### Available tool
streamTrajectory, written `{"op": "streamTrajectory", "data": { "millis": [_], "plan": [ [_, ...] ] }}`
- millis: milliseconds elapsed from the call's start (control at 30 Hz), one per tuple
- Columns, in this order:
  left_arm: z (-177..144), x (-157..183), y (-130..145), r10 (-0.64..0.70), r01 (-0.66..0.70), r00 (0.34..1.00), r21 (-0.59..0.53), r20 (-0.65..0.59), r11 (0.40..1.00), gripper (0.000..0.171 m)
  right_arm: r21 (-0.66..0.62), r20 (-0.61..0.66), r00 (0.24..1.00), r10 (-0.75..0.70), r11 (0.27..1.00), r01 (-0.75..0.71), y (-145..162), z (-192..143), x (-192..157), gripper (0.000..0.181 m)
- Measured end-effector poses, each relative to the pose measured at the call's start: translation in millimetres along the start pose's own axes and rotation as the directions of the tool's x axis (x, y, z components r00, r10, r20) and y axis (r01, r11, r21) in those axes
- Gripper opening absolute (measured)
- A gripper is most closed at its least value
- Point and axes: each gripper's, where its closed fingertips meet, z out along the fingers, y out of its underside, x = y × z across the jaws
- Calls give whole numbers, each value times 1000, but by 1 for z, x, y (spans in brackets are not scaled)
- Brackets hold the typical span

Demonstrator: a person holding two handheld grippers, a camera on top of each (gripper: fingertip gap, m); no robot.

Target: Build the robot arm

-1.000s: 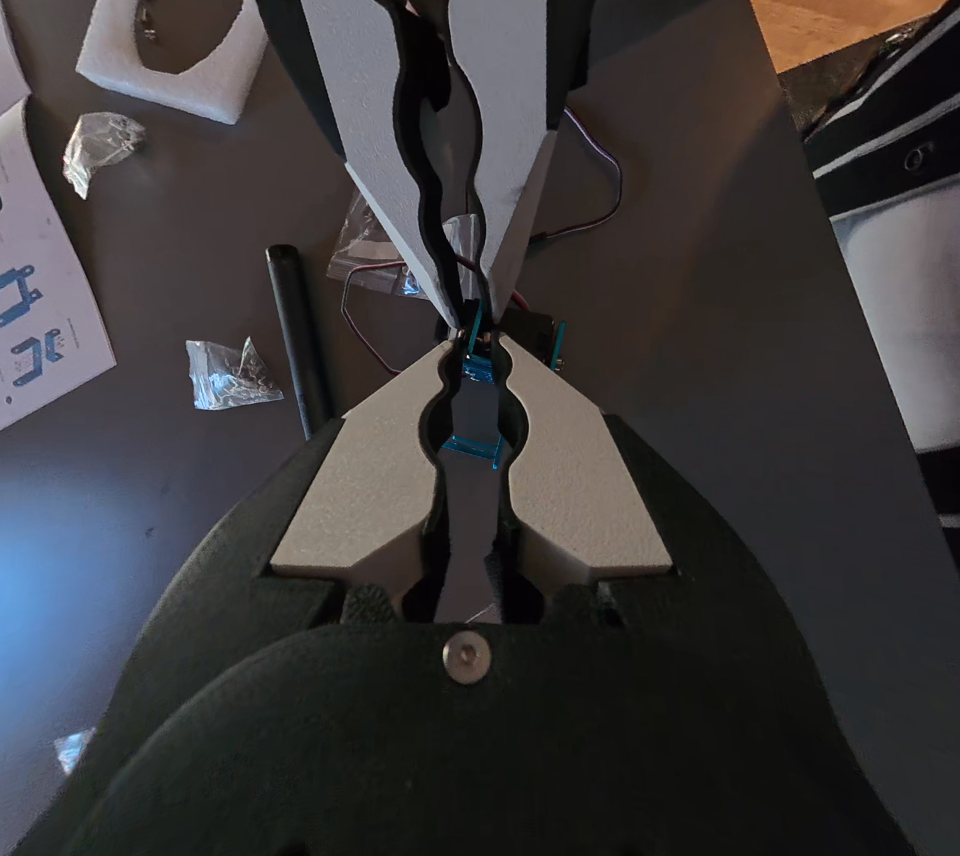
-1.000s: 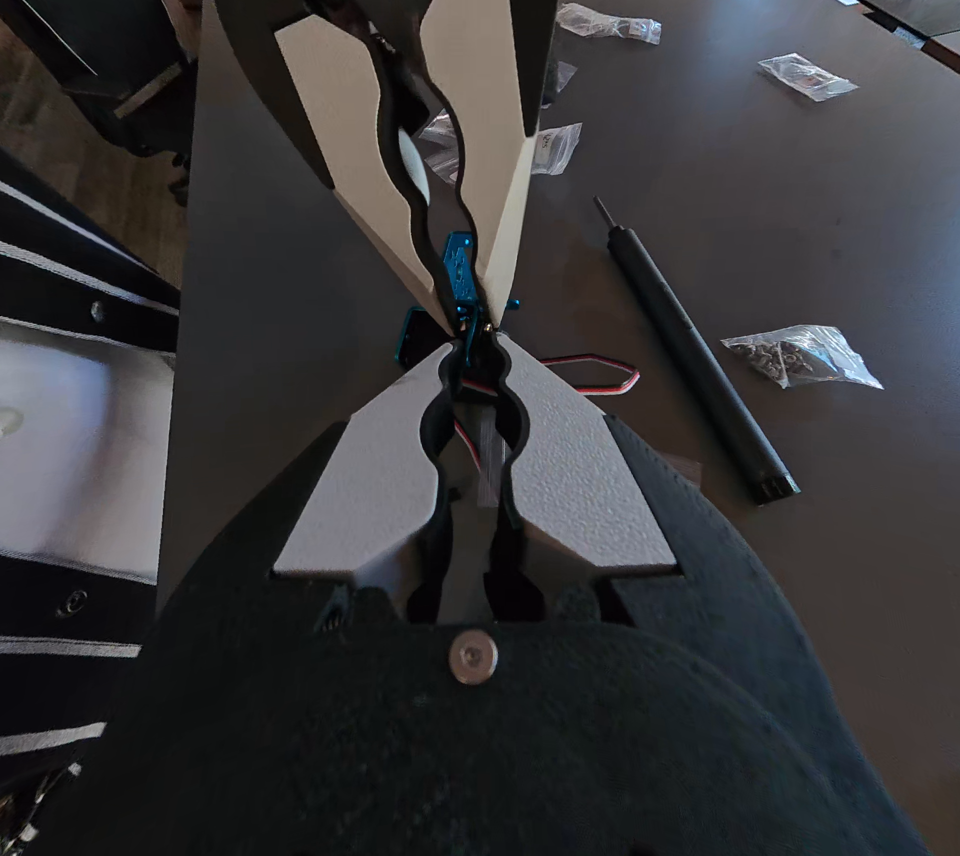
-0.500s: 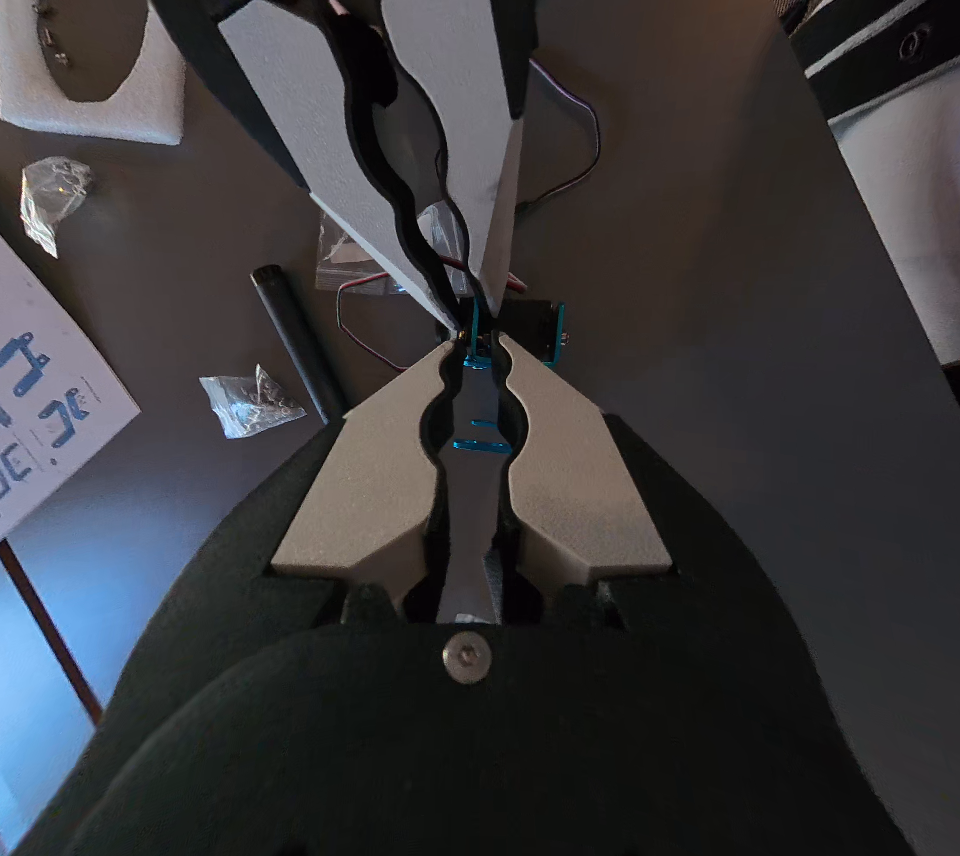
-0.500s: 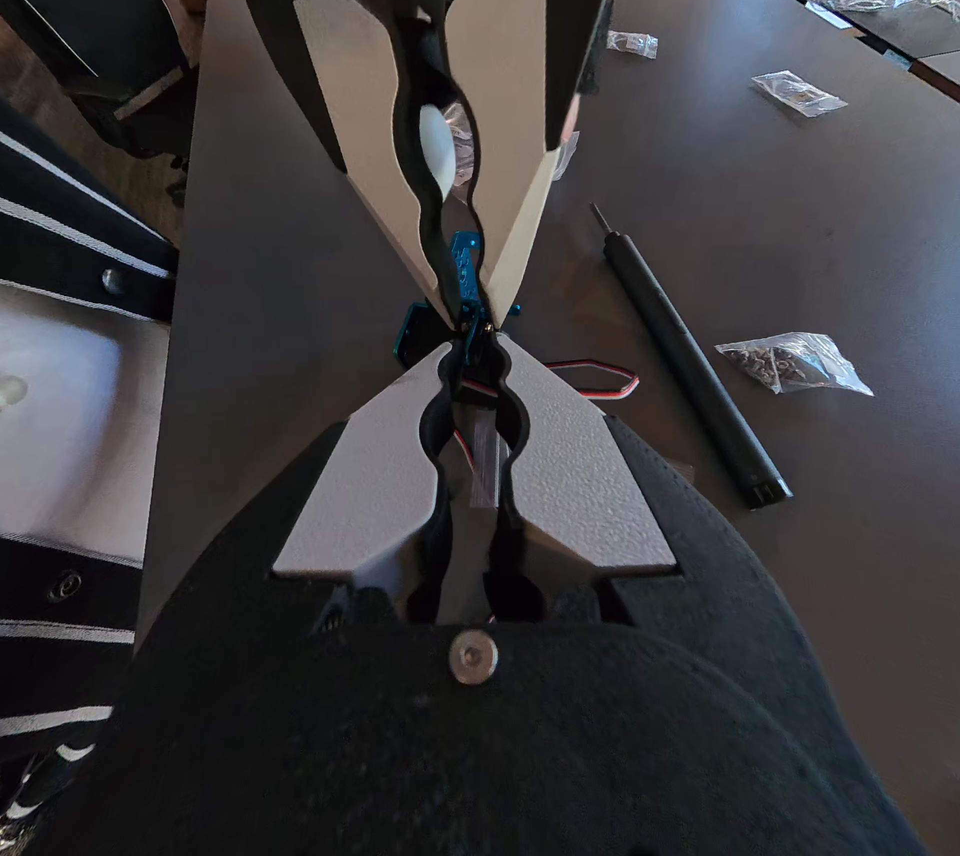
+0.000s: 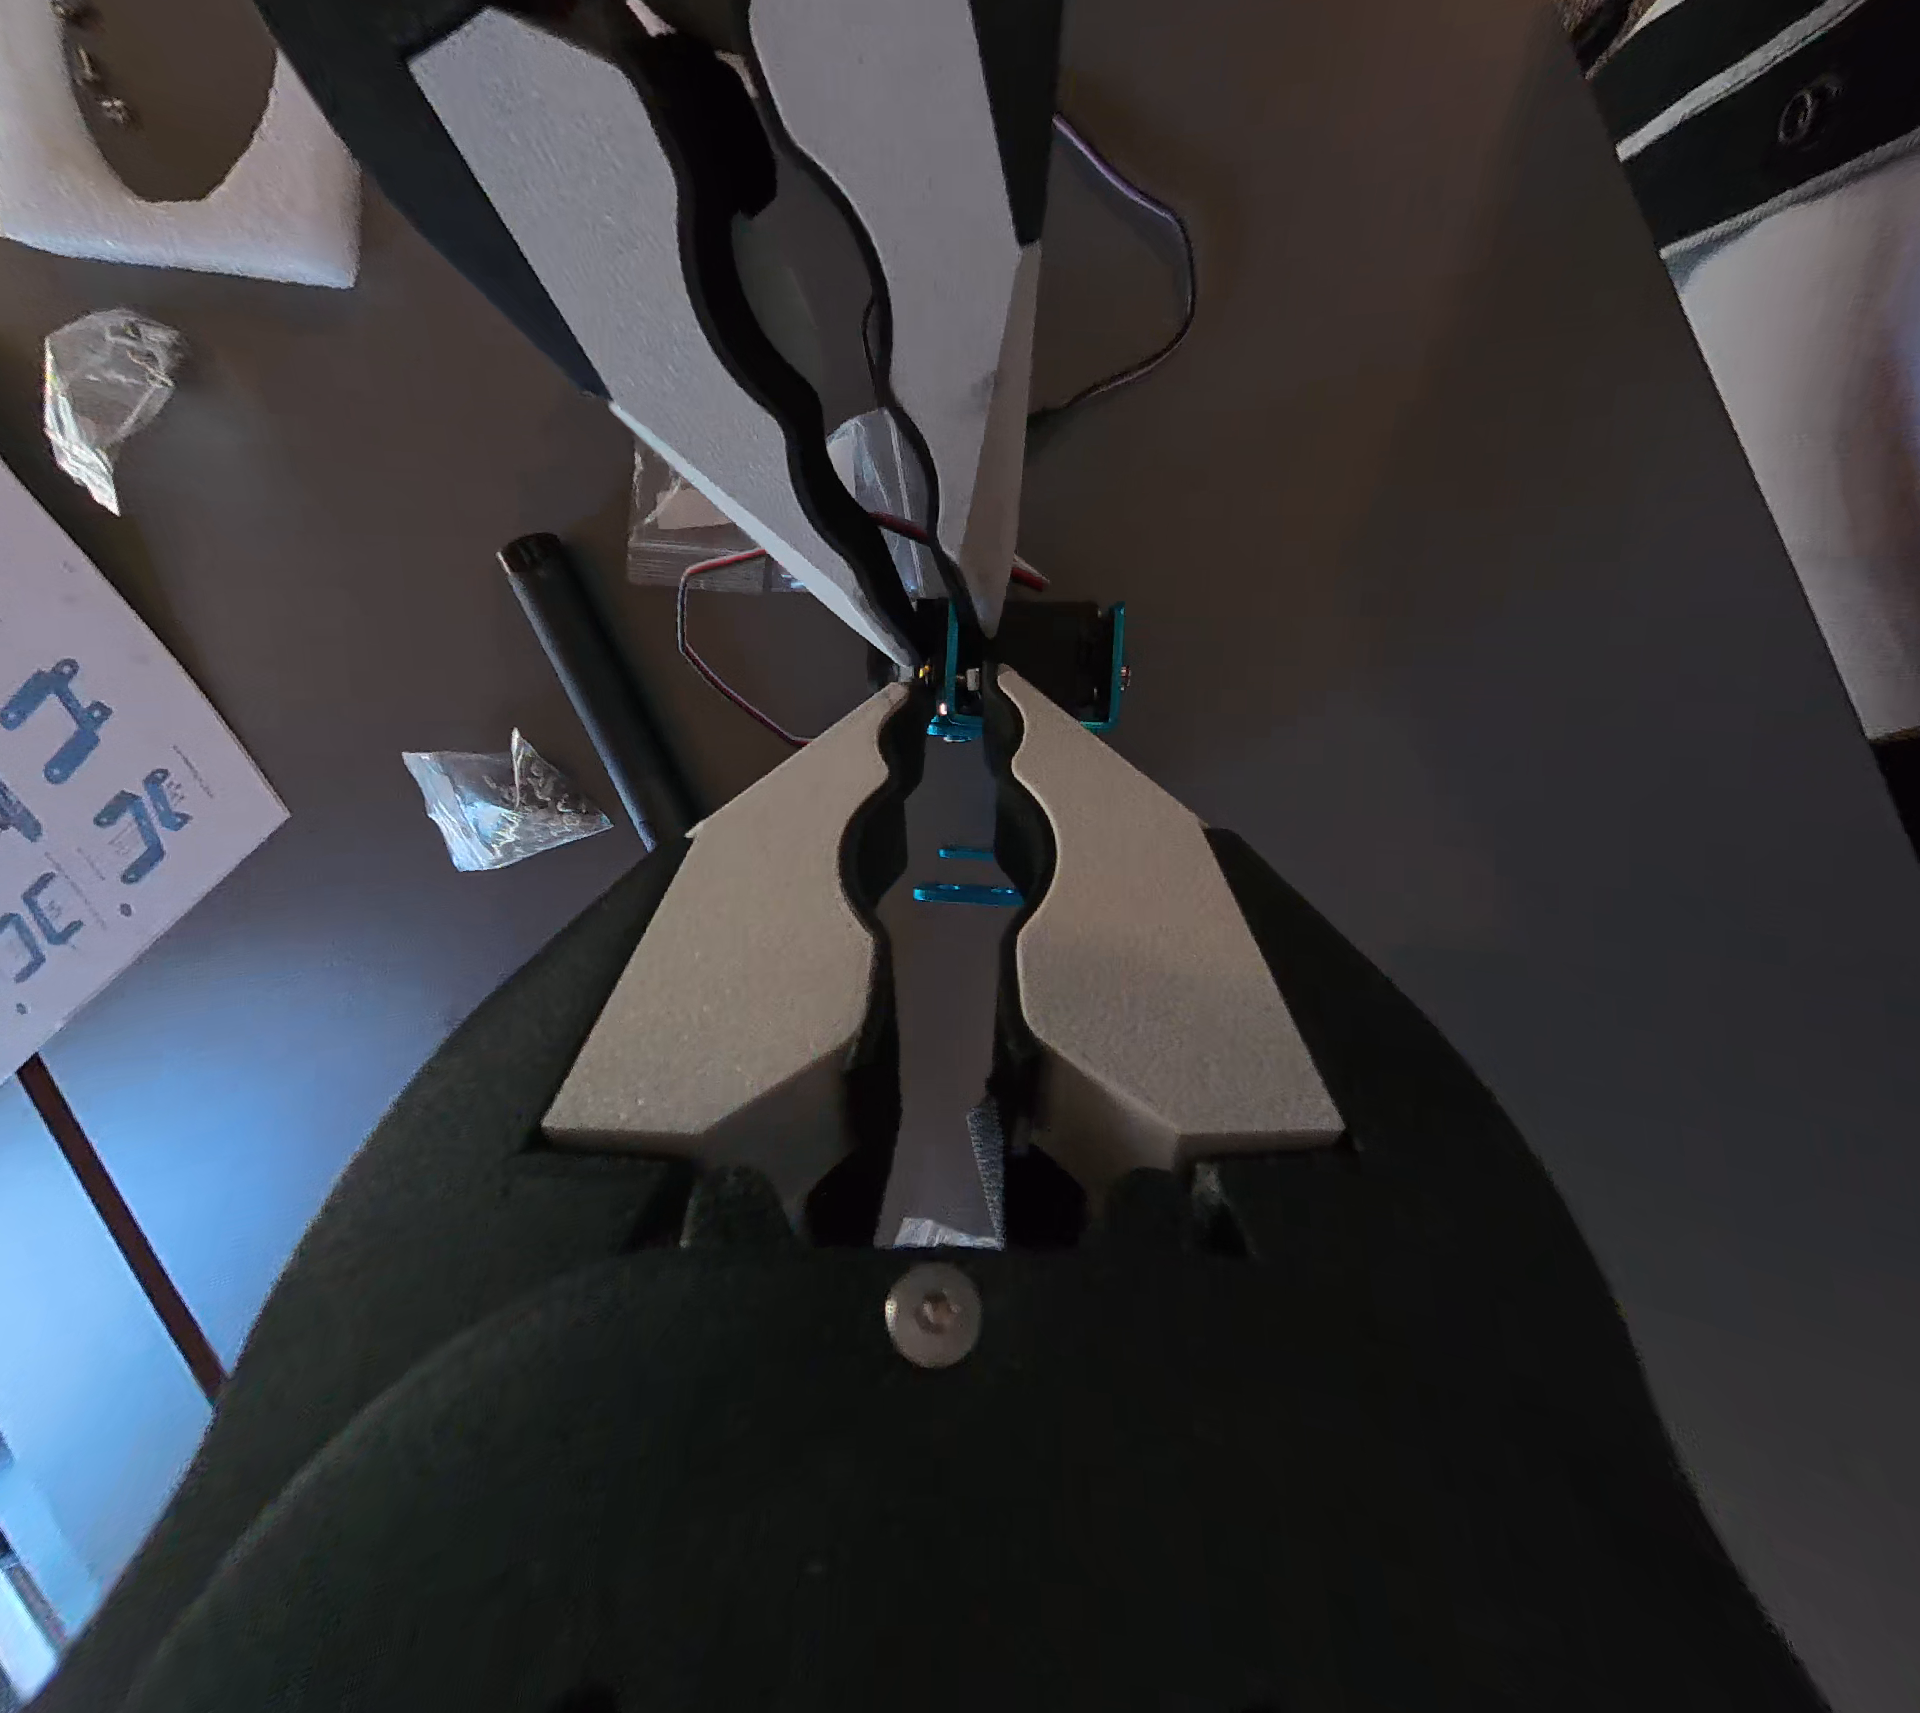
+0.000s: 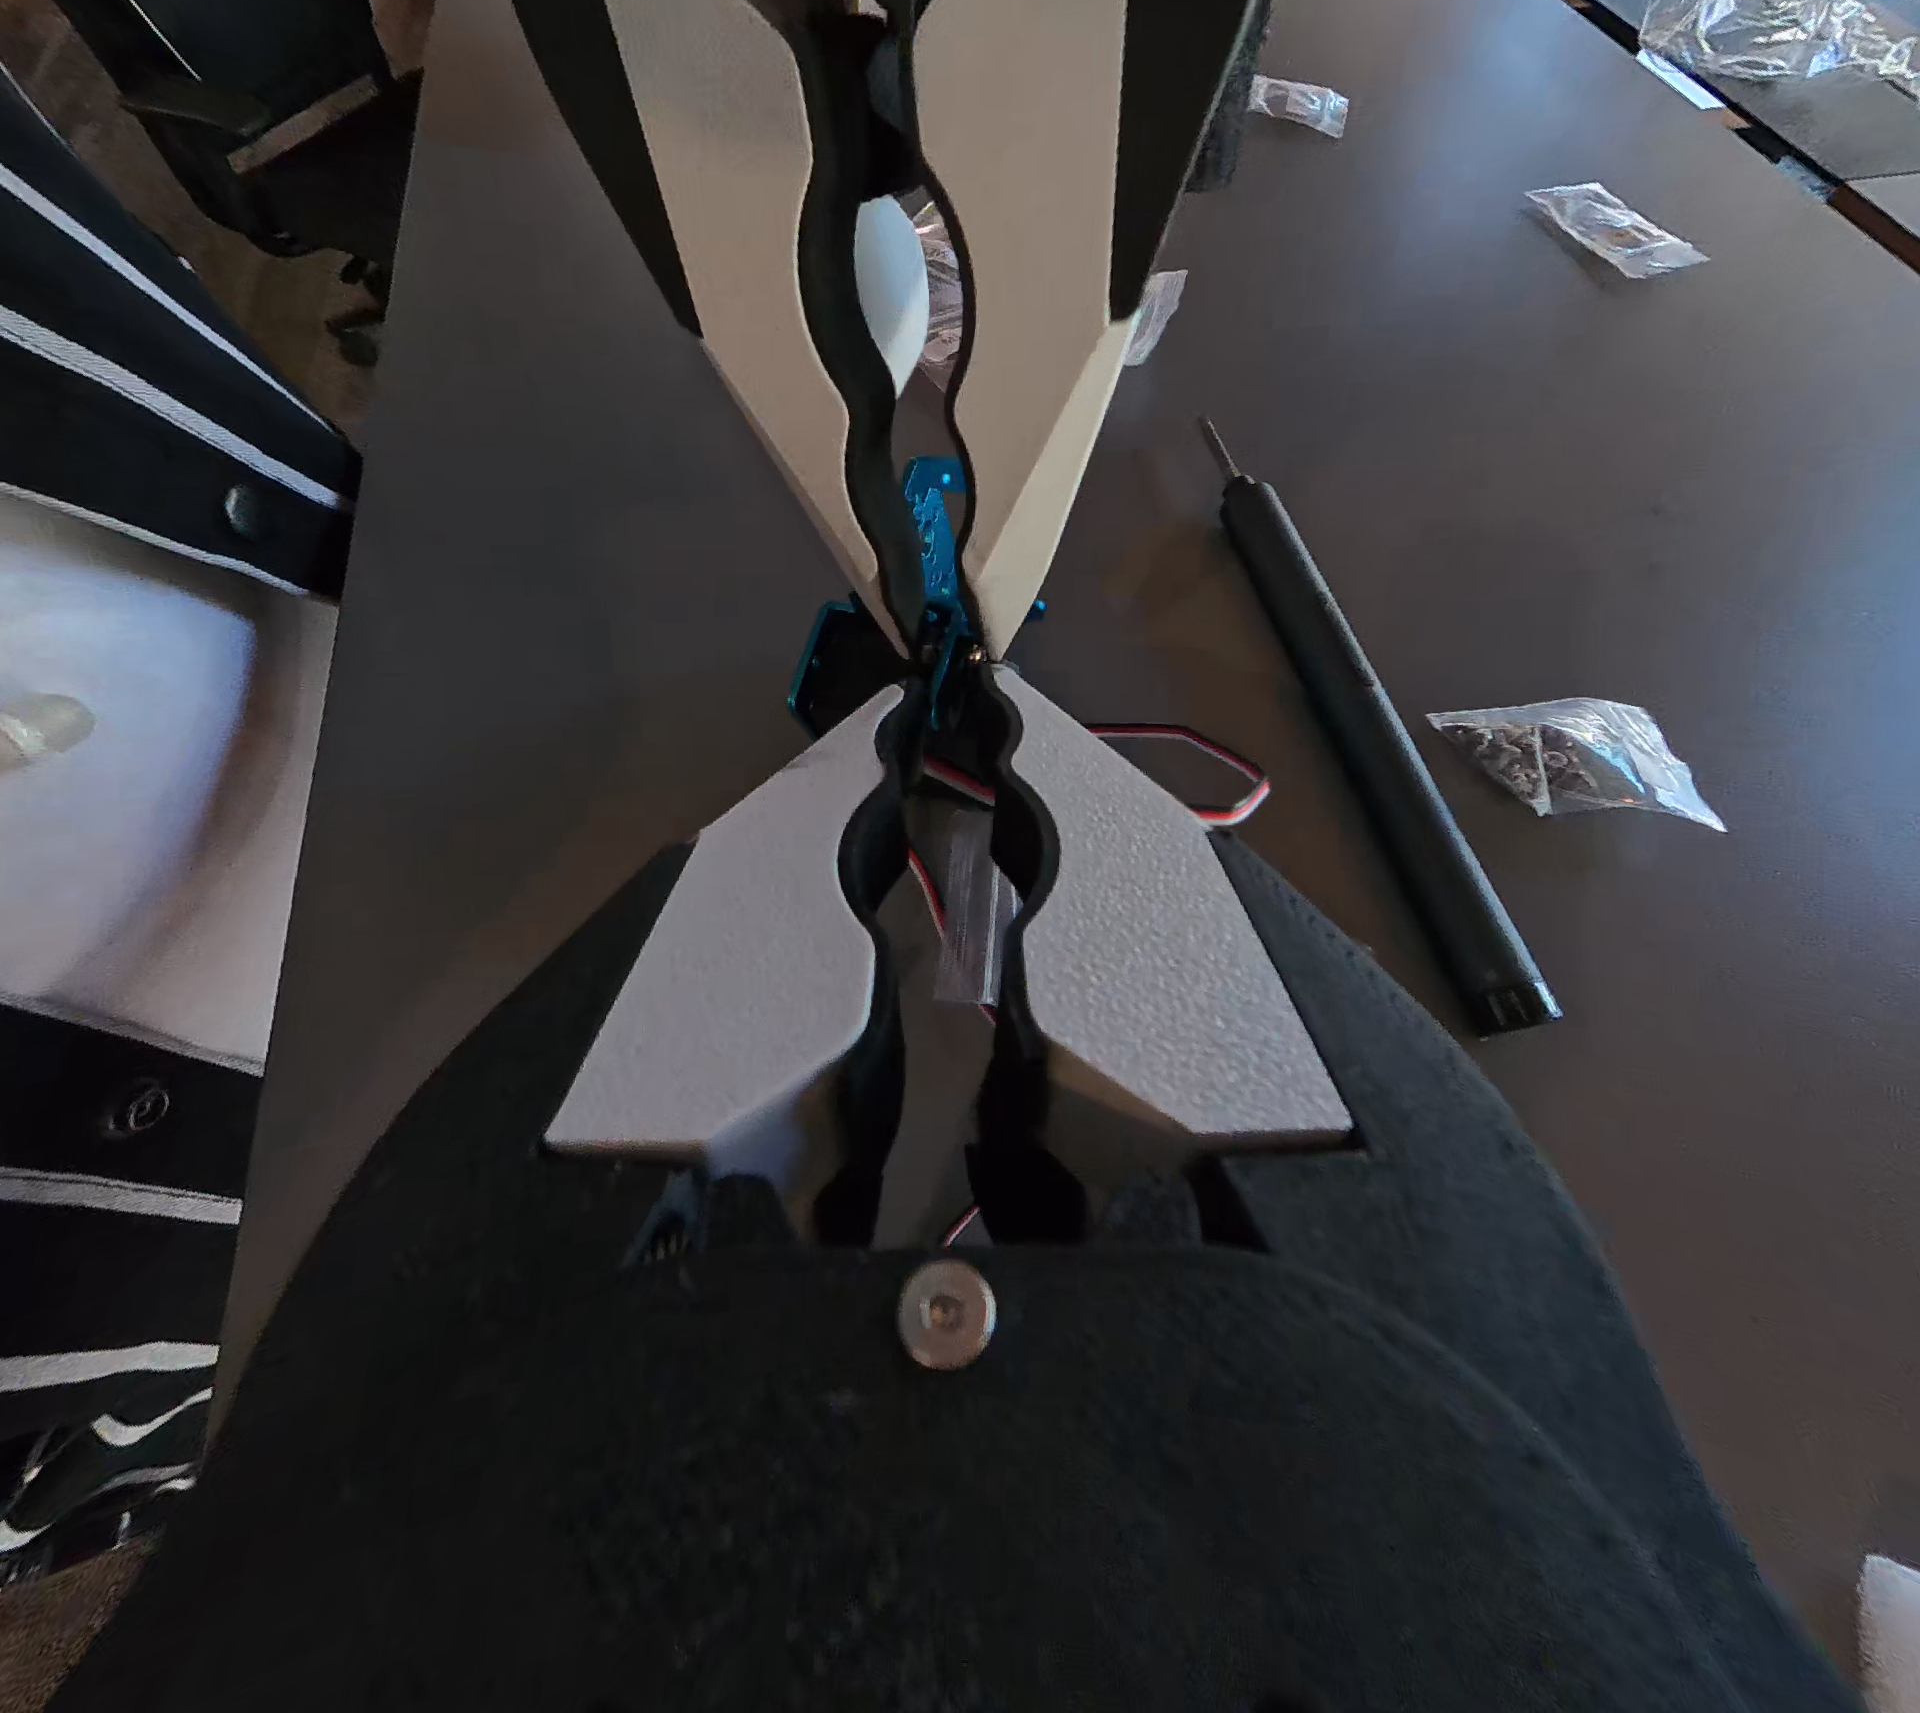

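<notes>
Left wrist view: the left gripper [image 5: 951,697] is clenched on a blue metal bracket [image 5: 954,723] at its fingertips, held above a dark table [image 5: 1403,728]. The right gripper [image 5: 951,614] comes in from the far side, tip to tip with it, and pinches the same bracket. A black servo [image 5: 1049,650] in a blue frame sits just right of the meeting tips, its wire [image 5: 1164,261] looping off behind. The right side of the table is bare up to its edge, which runs diagonally close by; beyond it lies a black-and-white striped seat [image 5: 1787,136]. The left side is crowded: a black screwdriver [image 5: 592,687] lies near, a small bag of screws [image 5: 499,801] beside it, a printed sheet [image 5: 94,790] at the left edge, a white foam block [image 5: 270,209] with an oval cut-out farther off and another crumpled bag [image 5: 99,385] near it.

Right wrist view: the right gripper [image 6: 945,676] grips the bracket [image 6: 940,541], with the left gripper [image 6: 940,624] opposite. Red, white and black wire [image 6: 1226,790] trails right of the fingers. The table's [image 6: 582,468] left edge is close. To the right, the screwdriver [image 6: 1361,728] lies well apart, a bag of screws [image 6: 1558,754] beyond it, further bags [image 6: 1610,229] and crumpled clear plastic [image 6: 1714,1] at the far end. A wooden floor [image 6: 62,53] shows far left.
</notes>
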Motion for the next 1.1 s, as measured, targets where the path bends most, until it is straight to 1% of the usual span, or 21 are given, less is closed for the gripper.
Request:
{"op": "streamTrajectory", "data": {
  "millis": [133, 300, 533, 667, 933, 1100],
  "plan": [
    [0, 1, -1, -20, 19, 1000, 27, 23, 999, 8, -6, -4, 1000, -15, 1000, 15, 0, 0, -2, 9],
    [0, 3, -3, -47, 45, 996, 34, 79, 998, 8, -19, -2, 1000, -13, 1000, 13, 1, 0, -3, 8],
    [-1, 2, -1, -58, 47, 991, 87, 123, 995, 8, -15, 7, 1000, -15, 1000, 15, -1, 1, -3, 9],
    [-1, 4, -1, -76, 64, 990, 95, 122, 993, 7, -7, -16, 1000, -5, 1000, 5, -2, 2, -5, 15],
    [-1, 4, -1, -88, 75, 987, 105, 133, 992, 7, 26, -33, 999, 43, 999, -42, -3, 1, -8, 17],
    [-1, 3, -1, -86, 70, 988, 126, 129, 990, 7, 43, -59, 998, 33, 999, -30, -3, 2, -6, 15]
  ]
}}
